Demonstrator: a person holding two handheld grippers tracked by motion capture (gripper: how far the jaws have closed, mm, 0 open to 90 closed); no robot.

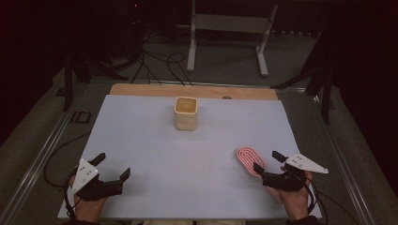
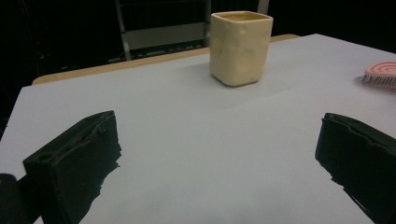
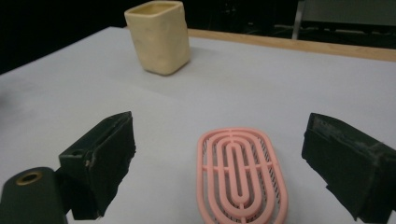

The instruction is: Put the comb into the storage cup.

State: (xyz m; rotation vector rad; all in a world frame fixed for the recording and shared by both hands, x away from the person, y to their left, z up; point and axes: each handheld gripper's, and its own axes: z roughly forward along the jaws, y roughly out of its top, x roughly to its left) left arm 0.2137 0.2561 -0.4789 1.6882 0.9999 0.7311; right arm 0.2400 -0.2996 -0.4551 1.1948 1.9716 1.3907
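Observation:
A cream square cup point(image 1: 186, 113) stands upright at the far middle of the white table cover point(image 1: 150, 140). A pink oval brush point(image 1: 249, 160) lies flat at the near right. My right gripper point(image 1: 268, 161) is open just behind the brush; in the right gripper view the brush point(image 3: 242, 173) lies between the two spread jaws, untouched, with the cup point(image 3: 159, 36) farther off. My left gripper point(image 1: 112, 166) is open at the near left with nothing between its jaws; its view shows the cup point(image 2: 240, 47) ahead and the brush point(image 2: 381, 75) at the right edge.
A wooden strip point(image 1: 192, 91) runs along the table's far edge. Beyond it stand a white metal frame point(image 1: 230, 33) and black cables point(image 1: 159, 65) on the floor. Metal rails point(image 1: 42, 150) line the table's sides.

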